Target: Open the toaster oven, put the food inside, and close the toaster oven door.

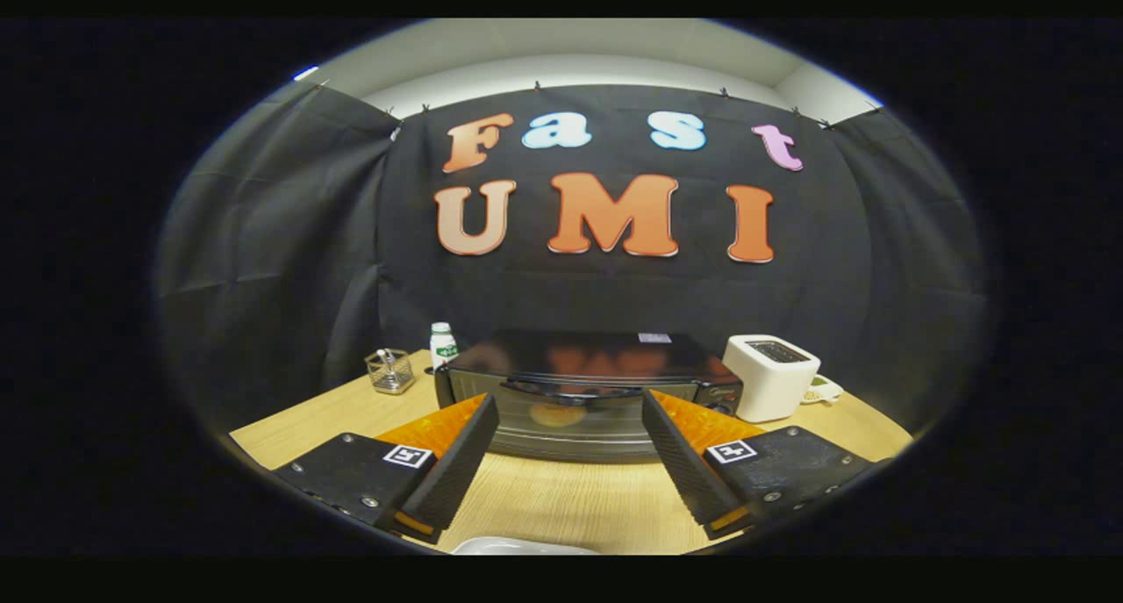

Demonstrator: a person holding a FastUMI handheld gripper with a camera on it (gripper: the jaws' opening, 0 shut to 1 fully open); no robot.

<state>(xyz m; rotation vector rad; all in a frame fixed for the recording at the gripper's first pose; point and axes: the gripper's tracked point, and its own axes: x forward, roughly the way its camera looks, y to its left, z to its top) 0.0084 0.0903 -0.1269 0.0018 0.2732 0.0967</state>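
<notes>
The tongs (570,410) are spread wide and hold nothing, just before the closed toaster oven (588,392).

Toaster oven (588,392) front partly blocked by the spread, empty jaws; the pale round item behind its glass is too blurry to identify. White object (518,547) at the near counter (561,498) edge is cut off, possibly a plate.

No text reads clearly; each side of the spread, empty claw (570,399) bears a square black-and-white marker (408,455).
</notes>
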